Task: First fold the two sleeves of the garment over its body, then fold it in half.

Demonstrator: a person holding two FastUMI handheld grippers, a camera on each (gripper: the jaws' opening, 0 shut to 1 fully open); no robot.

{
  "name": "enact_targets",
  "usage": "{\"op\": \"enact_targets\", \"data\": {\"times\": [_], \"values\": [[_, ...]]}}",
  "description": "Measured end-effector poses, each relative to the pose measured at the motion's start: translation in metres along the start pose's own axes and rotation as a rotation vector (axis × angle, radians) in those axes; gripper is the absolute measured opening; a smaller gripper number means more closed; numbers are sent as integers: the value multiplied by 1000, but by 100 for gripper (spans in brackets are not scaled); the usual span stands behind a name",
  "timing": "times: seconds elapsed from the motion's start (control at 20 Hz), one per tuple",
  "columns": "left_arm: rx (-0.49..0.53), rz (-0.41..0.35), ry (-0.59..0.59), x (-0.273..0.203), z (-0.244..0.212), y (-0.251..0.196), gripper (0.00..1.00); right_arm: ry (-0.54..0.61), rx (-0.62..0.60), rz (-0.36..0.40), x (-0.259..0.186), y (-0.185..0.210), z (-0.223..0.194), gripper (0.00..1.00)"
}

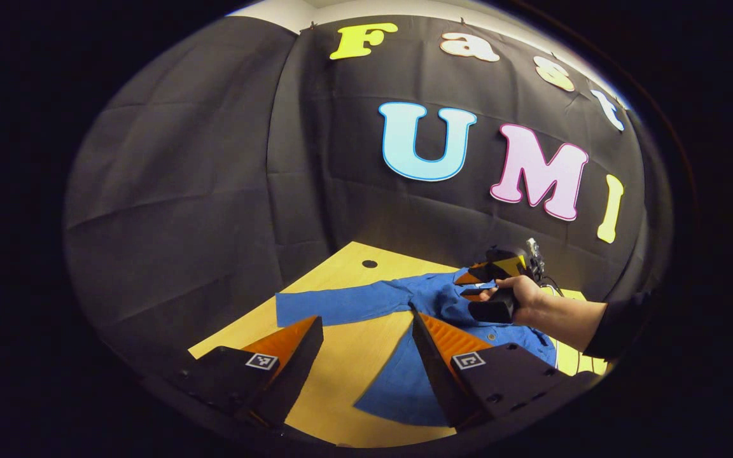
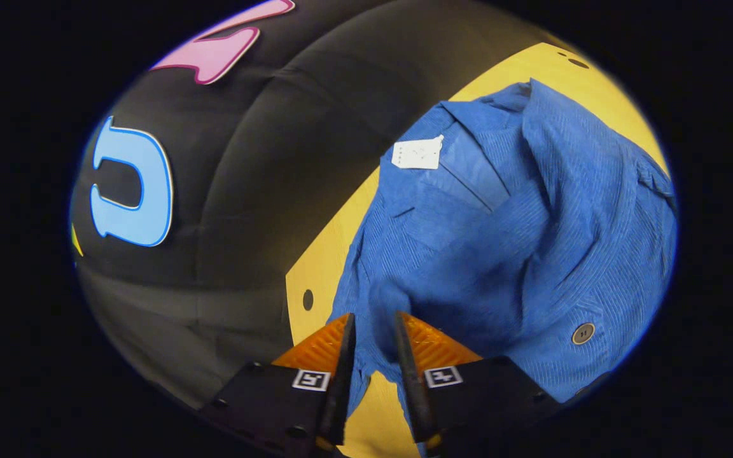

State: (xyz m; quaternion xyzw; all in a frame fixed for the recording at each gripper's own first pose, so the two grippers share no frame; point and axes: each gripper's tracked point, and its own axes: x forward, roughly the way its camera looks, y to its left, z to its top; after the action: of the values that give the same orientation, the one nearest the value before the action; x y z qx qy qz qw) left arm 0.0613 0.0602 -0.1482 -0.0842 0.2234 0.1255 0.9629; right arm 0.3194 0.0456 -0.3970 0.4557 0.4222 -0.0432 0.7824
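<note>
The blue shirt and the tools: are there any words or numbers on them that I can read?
No text can be read.
White tag on the blue shirt: faint marks, too small to read.
Square markers on the right tool: black-and-white patterns, not words.
Square markers on the left tool: patterns too, not words.

Your left gripper view looks low across the yellow wooden table (image 1: 347,362) toward the back wall, from farther off. Your right gripper view sits close over the blue corduroy shirt (image 2: 506,254), which both views share (image 1: 404,296).
</note>
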Motion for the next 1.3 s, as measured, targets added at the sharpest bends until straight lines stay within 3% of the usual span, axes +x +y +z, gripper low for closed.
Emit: {"op": "enact_targets", "data": {"times": [0.15, 0.45, 0.8, 0.9, 1.05, 1.1, 1.3], "values": [[-15, -11, -10, 4, -2, 2, 83, -57, -68, 7, -12, 3, 14, 96], [-75, 29, 10, 40, 6, 32, 83, -207, -308, -20, -79, -5, 51, 97], [-77, 61, -14, 70, 24, 73, 84, -468, -529, -44, -216, -21, 136, 97], [-83, 71, -12, 75, 26, 85, 84, -551, -655, -63, -262, -23, 157, 97], [-76, 78, -10, 80, 29, 99, 84, -703, -899, -146, -345, -35, 188, 97], [-70, 79, -10, 86, 29, 105, 84, -749, -957, -190, -372, -41, 198, 82], [-89, 76, 17, 136, 27, 138, 84, -969, -1121, -321, -485, -37, 220, 84]]}}
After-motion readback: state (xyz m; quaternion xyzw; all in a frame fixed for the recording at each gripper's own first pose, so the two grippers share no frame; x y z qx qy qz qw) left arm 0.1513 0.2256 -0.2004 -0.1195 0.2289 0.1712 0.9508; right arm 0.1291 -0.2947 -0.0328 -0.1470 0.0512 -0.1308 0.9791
